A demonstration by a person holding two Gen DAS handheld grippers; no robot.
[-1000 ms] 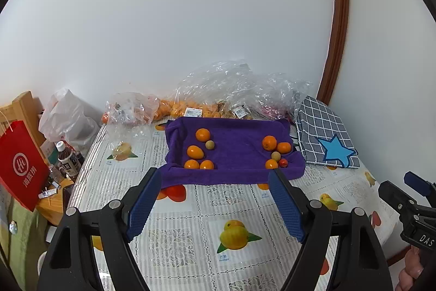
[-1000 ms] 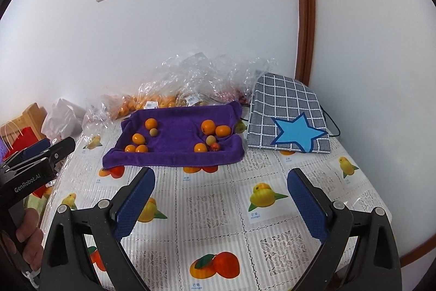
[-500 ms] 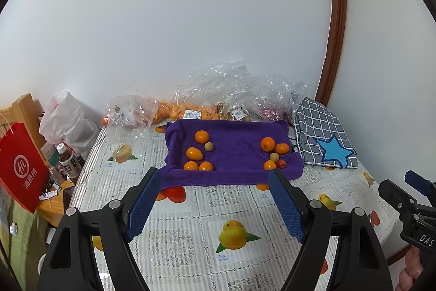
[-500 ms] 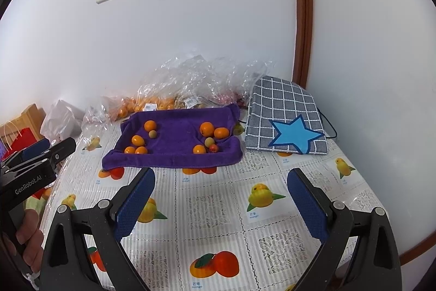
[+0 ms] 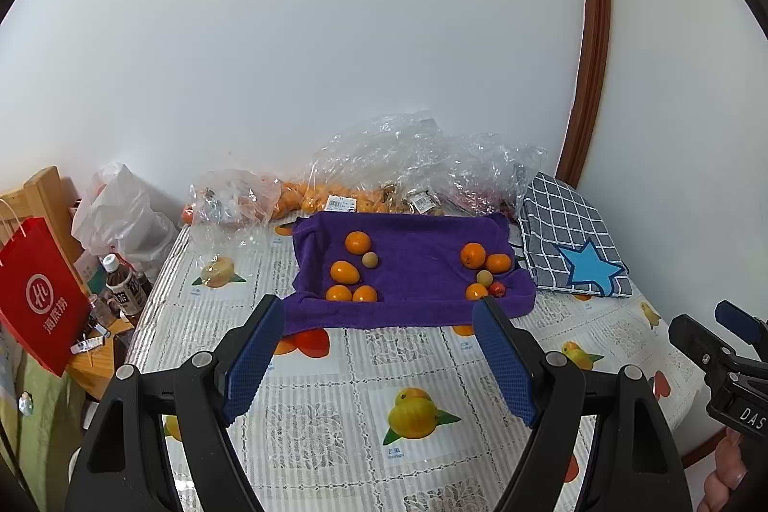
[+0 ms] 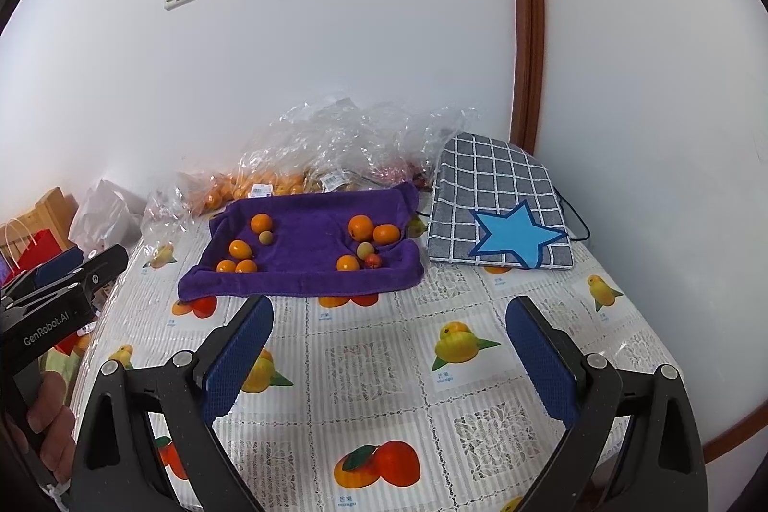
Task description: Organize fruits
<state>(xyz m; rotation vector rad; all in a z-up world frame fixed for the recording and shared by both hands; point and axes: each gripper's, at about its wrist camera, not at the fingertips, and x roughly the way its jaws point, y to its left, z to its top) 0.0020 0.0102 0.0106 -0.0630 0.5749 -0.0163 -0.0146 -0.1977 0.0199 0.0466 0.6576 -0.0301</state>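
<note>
- Both my claws stand wide and hold nothing: the left gripper [image 5: 379,349] and the right gripper [image 6: 389,349] hover over the tablecloth [image 6: 384,373].
- To sort well, I'd take one fruit at a time, closing gently.
- The fruits lie on the purple towel [image 5: 413,272] at 12 o'clock, well apart from my fingertips: a left cluster [image 5: 346,272] and a right cluster [image 5: 482,267].

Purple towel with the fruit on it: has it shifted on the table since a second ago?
No. The purple towel lies as before, its right edge just left of the grey checked cushion with the blue star, its back edge against the clear plastic bags.
</note>
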